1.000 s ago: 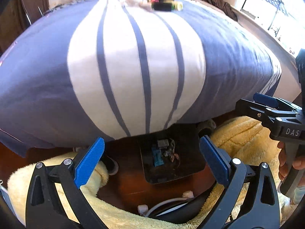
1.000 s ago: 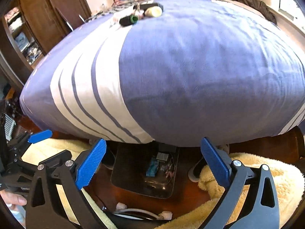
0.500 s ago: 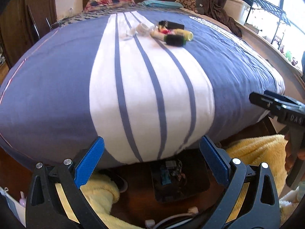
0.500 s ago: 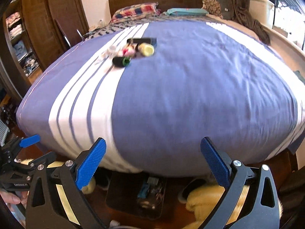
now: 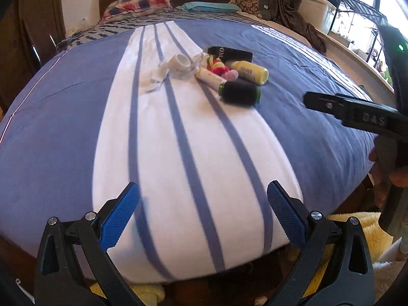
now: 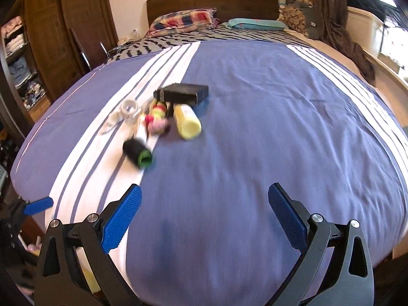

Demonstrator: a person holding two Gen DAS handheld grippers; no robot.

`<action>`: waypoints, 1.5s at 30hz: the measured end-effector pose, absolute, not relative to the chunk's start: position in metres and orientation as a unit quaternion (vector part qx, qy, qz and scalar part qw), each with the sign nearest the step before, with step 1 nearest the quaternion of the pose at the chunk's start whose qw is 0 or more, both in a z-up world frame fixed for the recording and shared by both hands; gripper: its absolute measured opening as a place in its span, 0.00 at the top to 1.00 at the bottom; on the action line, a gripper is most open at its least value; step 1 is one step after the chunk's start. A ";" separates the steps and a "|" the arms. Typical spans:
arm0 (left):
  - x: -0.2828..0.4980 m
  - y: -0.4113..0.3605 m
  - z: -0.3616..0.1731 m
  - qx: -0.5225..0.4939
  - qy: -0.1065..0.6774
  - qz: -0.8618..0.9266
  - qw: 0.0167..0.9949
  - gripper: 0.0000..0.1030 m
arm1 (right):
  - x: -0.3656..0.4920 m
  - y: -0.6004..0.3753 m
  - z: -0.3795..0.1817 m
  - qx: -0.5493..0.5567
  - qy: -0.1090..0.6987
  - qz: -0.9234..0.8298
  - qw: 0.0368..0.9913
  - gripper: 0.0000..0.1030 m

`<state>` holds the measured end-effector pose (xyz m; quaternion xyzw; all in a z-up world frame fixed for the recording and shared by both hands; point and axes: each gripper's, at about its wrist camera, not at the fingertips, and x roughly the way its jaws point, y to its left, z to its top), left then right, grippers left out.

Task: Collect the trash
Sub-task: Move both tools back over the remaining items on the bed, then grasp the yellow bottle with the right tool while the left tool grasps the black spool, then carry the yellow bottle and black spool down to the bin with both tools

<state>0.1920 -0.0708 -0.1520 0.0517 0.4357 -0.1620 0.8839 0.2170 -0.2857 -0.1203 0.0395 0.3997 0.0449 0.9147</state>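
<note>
A small pile of trash lies mid-bed on the blue and white striped cover (image 5: 178, 132): a black bottle with a green end (image 5: 239, 93) (image 6: 137, 153), a yellow bottle (image 5: 251, 72) (image 6: 187, 121), a black box (image 5: 230, 53) (image 6: 185, 93), a white tube (image 5: 209, 77), a pink and yellow wrapper (image 5: 220, 68) (image 6: 156, 117), a white cup in clear plastic (image 5: 179, 63) (image 6: 128, 108). My left gripper (image 5: 202, 213) is open over the bed's near edge, nothing between its fingers. My right gripper (image 6: 204, 215) is open too, also short of the pile.
Pillows (image 6: 182, 19) and a wooden headboard (image 6: 211, 0) stand at the far end. Dark clothes (image 6: 344, 33) drape the right side by a window ledge. A wardrobe (image 6: 51, 38) fills the left. A yellow blanket (image 5: 357, 232) lies on the floor below the bed edge.
Both grippers have risen from floor level beneath the bed's edge to above the cover and moved forward. The pile now looks nearer. Both stay open.
</note>
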 end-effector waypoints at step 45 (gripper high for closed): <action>0.243 -0.121 -0.121 0.057 0.413 -0.189 0.889 0.48 | 0.218 -0.303 -0.099 0.015 0.370 0.076 0.926 0.69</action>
